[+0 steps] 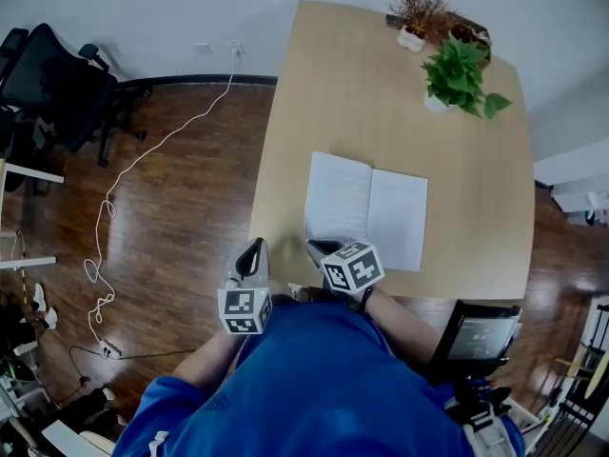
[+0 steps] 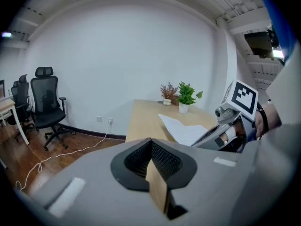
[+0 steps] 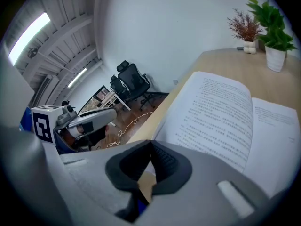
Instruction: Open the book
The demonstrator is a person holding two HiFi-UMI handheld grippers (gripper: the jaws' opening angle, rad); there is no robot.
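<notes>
The book (image 1: 366,208) lies open and flat on the wooden table (image 1: 314,93), near its front edge, with its white text pages showing. Close before the right gripper view, the book (image 3: 230,117) fills the view; the left gripper view has the book (image 2: 186,130) off to the right. My left gripper (image 1: 252,252) hangs off the table's front left corner, jaws shut on nothing. My right gripper (image 1: 320,250) sits at the book's near left corner, also shut and empty. Each gripper shows in the other's view: the right gripper (image 2: 221,133) and the left gripper (image 3: 89,121).
A green potted plant (image 1: 459,72) and a dried plant in a small pot (image 1: 416,15) stand at the table's far end. A black office chair (image 1: 52,84) and a white cable (image 1: 143,160) lie on the wood floor to the left. A dark chair (image 1: 476,336) stands at the lower right.
</notes>
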